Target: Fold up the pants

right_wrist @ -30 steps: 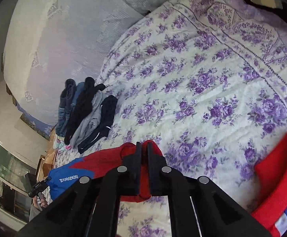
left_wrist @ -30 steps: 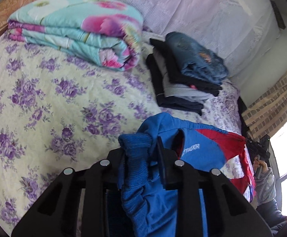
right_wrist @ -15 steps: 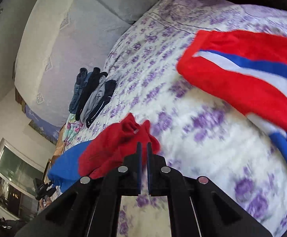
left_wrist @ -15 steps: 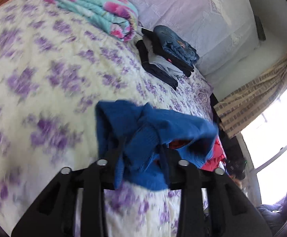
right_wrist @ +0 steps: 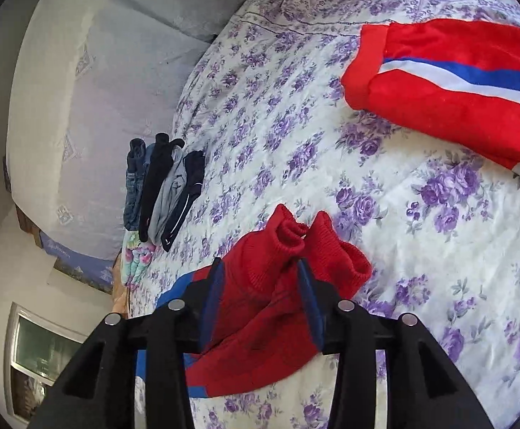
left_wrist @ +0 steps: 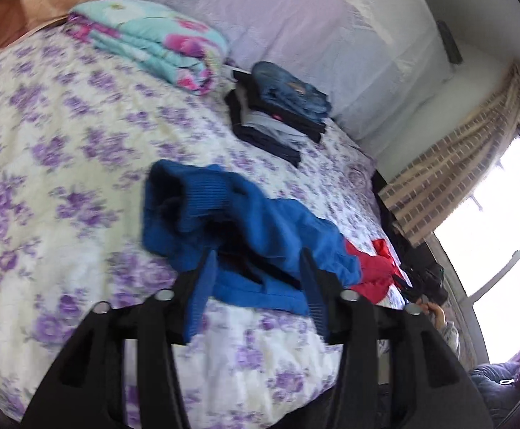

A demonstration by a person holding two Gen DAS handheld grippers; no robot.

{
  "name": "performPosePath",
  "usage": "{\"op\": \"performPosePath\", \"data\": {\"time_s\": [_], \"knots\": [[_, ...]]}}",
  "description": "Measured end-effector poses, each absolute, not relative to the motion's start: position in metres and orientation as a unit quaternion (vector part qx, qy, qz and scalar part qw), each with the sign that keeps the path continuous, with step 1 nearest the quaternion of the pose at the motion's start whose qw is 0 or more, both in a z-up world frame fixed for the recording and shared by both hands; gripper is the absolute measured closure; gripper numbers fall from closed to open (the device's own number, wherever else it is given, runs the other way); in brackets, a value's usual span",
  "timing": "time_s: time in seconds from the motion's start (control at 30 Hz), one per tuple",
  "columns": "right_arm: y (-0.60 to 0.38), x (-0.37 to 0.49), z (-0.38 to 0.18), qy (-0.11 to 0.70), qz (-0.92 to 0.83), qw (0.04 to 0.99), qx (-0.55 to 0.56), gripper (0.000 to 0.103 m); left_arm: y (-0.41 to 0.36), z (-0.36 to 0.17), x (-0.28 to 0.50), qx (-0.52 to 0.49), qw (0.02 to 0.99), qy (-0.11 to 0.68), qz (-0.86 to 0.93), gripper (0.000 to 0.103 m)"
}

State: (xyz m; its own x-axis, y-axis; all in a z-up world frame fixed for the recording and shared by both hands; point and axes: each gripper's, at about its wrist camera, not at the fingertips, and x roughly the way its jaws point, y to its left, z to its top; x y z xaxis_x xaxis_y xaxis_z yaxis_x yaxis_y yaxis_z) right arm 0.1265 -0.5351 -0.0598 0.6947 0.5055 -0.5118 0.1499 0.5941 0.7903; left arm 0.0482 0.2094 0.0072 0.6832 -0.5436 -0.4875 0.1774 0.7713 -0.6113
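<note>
Blue and red pants lie on the flowered bedspread [left_wrist: 63, 164]. In the left wrist view their blue ribbed cuff end [left_wrist: 202, 214] rests on the bed between the fingers of my left gripper [left_wrist: 256, 268], whose jaws are opening; the pads stand clear of the cloth. In the right wrist view the red ribbed cuff end [right_wrist: 295, 250] lies between the fingers of my right gripper [right_wrist: 258, 279], jaws opening too, cloth loose between them. The pants' red part with blue and white stripes [right_wrist: 449, 68] lies at the upper right.
A stack of folded dark and denim clothes [left_wrist: 277, 114] sits near the headboard, seen too as the stack [right_wrist: 163, 186]. A folded floral quilt [left_wrist: 152, 39] lies beside it. A curtain and window [left_wrist: 474, 164] are at the right, with a person's hand [left_wrist: 435, 312] low down there.
Both grippers held the cuffs pinched and lifted; now both have come down to the bed and their jaws have spread, leaving the blue and red cuffs resting on the bedspread.
</note>
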Motion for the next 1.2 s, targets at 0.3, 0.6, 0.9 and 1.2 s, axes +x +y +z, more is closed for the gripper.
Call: {"op": "performPosePath", "data": {"time_s": [0.3, 0.6, 0.9, 1.2], "knots": [[-0.535, 0.151, -0.072, 0.394, 0.107, 0.787, 0.462, 0.054, 0.17, 0.007, 0.075, -0.305, 0.849, 0.371, -0.218, 0.03], [-0.519, 0.146, -0.059, 0.35, 0.144, 0.811, 0.446, 0.096, 0.187, -0.012, 0.088, -0.38, 0.823, 0.377, -0.191, 0.021], [-0.524, 0.142, -0.031, 0.331, 0.162, 0.816, 0.445, 0.096, 0.186, -0.016, 0.125, -0.407, 0.808, 0.407, -0.123, 0.013], [-0.533, 0.142, -0.008, 0.307, 0.164, 0.824, 0.447, 0.096, 0.208, 0.018, 0.18, -0.423, 0.824, 0.348, -0.145, 0.085]]}}
